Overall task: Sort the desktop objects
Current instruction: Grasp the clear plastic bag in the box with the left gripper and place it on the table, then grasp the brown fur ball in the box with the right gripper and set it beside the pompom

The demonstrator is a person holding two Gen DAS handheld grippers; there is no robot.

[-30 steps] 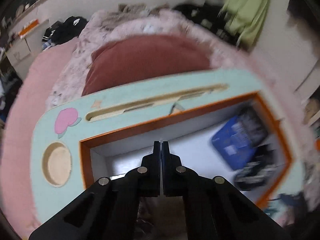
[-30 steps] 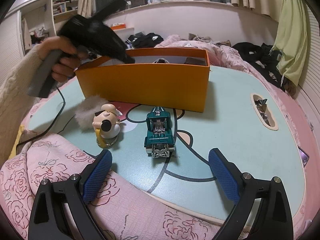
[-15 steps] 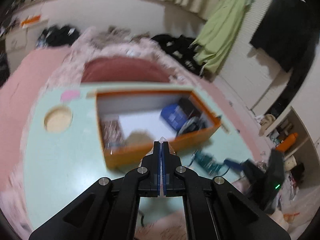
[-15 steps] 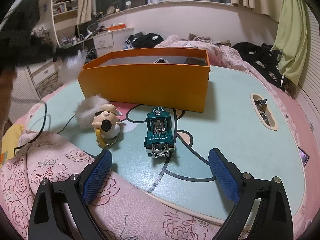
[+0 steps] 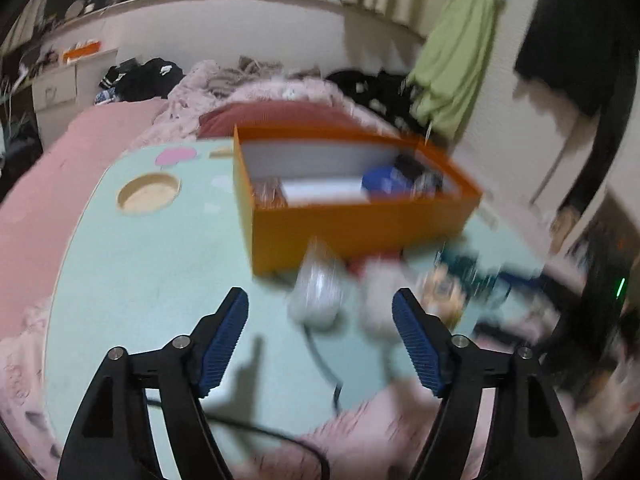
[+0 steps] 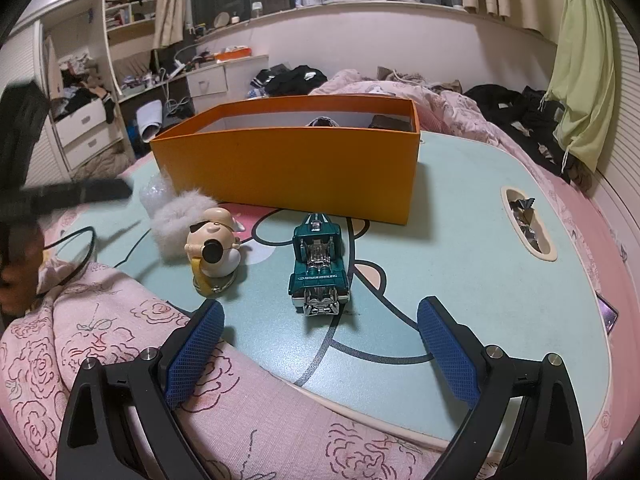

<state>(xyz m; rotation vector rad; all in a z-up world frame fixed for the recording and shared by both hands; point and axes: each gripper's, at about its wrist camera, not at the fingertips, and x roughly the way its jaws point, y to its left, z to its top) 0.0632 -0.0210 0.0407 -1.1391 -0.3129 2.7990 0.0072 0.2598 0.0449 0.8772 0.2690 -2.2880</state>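
In the right wrist view an orange box (image 6: 288, 160) stands at the back of the mint lap table (image 6: 480, 260). In front of it lie a teal toy car (image 6: 318, 264), a cream figurine keychain (image 6: 214, 246) and a white fluffy ball (image 6: 178, 216). My right gripper (image 6: 322, 320) stands open just short of the car and holds nothing. In the blurred left wrist view my left gripper (image 5: 320, 300) hovers over the table's near left with its jaws opening. The fluffy ball (image 5: 316, 296) shows in the gap ahead of its tips, untouched. The box (image 5: 352, 200) holds several items, one of them blue.
A slot (image 6: 526, 222) on the table's right holds crumpled wrappers. A round cup recess (image 5: 148, 198) lies left of the box. A black cable (image 6: 76, 248) trails over the pink quilt (image 6: 120, 360) at the near edge. A bed with clothes lies behind.
My left gripper came away from above the box's inside, back and down to the table's near left, and its jaws went from shut to open. The right gripper and the toys stayed put.
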